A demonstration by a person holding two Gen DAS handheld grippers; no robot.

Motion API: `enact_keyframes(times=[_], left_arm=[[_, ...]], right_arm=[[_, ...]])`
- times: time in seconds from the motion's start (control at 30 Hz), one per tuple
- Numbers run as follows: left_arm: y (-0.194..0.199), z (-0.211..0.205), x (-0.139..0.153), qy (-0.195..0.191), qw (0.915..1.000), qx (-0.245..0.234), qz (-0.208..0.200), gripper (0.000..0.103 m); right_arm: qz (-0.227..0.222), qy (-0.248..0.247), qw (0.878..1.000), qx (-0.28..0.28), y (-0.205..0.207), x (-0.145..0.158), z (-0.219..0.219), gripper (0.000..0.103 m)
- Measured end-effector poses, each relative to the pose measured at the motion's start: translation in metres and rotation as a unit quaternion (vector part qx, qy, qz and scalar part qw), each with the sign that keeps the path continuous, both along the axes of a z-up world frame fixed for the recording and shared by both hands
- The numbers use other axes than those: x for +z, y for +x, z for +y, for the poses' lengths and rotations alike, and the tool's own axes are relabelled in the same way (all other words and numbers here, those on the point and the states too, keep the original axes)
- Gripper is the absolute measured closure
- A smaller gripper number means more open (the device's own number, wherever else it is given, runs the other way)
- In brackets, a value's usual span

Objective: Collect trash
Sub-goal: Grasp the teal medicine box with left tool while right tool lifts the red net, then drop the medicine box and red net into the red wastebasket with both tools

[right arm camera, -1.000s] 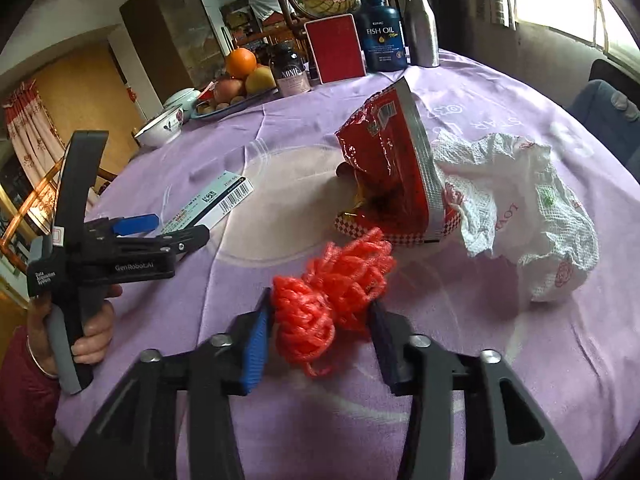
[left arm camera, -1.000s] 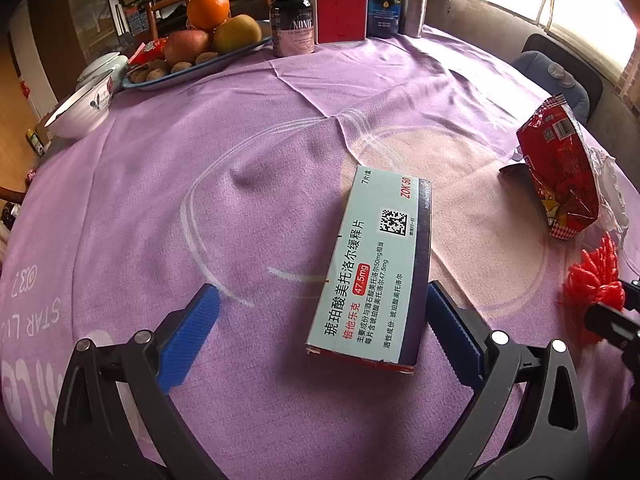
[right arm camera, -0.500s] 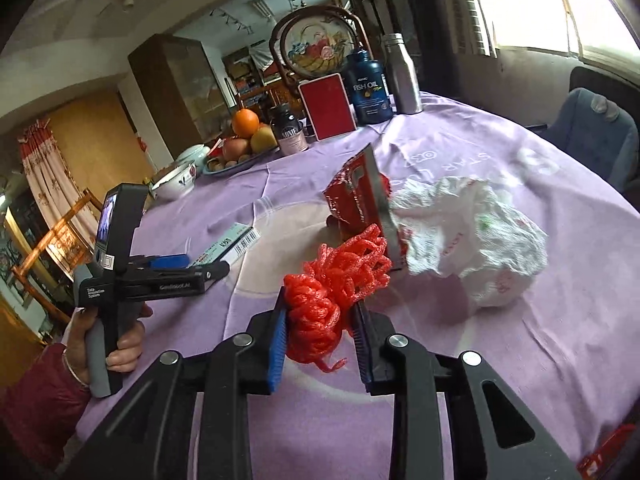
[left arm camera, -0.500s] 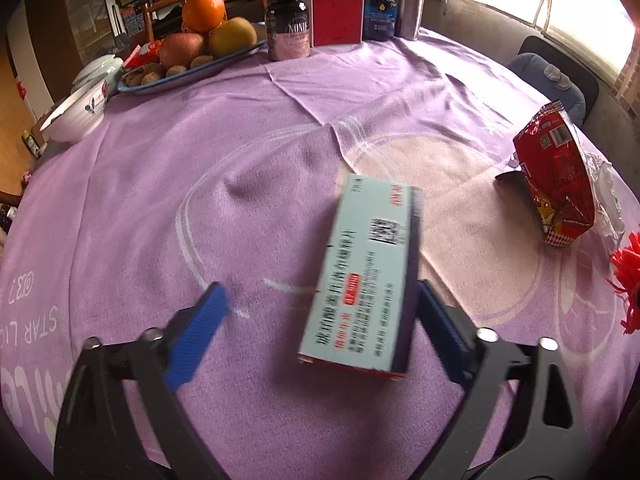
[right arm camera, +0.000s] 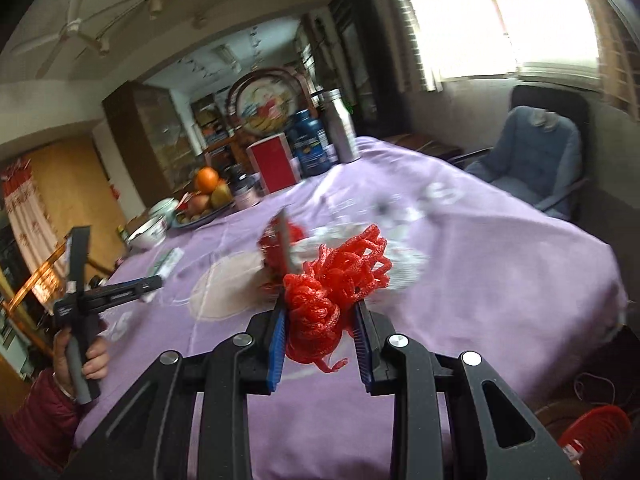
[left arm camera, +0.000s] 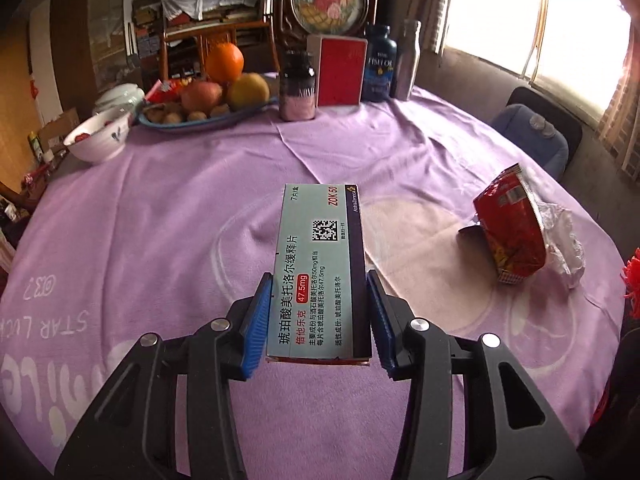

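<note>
My left gripper [left arm camera: 319, 316] is shut on a pale green medicine box [left arm camera: 320, 272] and holds it above the purple tablecloth [left arm camera: 160, 220]. My right gripper [right arm camera: 320, 344] is shut on a red foam fruit net [right arm camera: 332, 284], lifted off the table. A red snack bag [left arm camera: 510, 226] stands on the table at the right with a crumpled white plastic bag [left arm camera: 562, 236] behind it. Both show blurred in the right wrist view, the snack bag [right arm camera: 280, 240] behind the net. The left gripper [right arm camera: 148, 286] with its box [right arm camera: 166, 262] shows at the left there.
At the table's far edge stand a fruit tray [left arm camera: 208, 100], white bowls [left arm camera: 98, 138], a dark jar [left arm camera: 298, 86], a red box [left arm camera: 340, 70], a fish oil bottle [left arm camera: 380, 64] and a metal bottle [left arm camera: 406, 60]. A blue chair [right arm camera: 532, 156] is by the window. A red bin [right arm camera: 592, 428] is on the floor at the right.
My left gripper has closed on the medicine box and lifted it off the cloth. My right gripper has closed tighter on the red net and raised it away from the table.
</note>
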State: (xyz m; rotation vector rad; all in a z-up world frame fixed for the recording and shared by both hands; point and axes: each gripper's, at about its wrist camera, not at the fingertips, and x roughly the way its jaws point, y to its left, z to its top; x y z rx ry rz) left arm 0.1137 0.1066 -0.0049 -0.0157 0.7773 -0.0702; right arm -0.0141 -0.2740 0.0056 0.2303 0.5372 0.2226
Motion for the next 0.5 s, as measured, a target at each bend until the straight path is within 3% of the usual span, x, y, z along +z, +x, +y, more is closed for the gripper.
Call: enact_keyframes(times=[0.27, 0.5], left_arm=[[-0.048, -0.052, 0.013, 0.035, 0.9973, -0.038, -0.053, 0.057], [-0.070, -0.134, 0.025, 0.017, 0.9893, -0.126, -0.071, 0.057]], right_arm=[[-0.002, -0.005, 0.996, -0.084, -0.050, -0.007, -0.080, 0.074], [0.006, -0.031, 0.985, -0.170, -0.112, -0.017, -0.151, 0.074]])
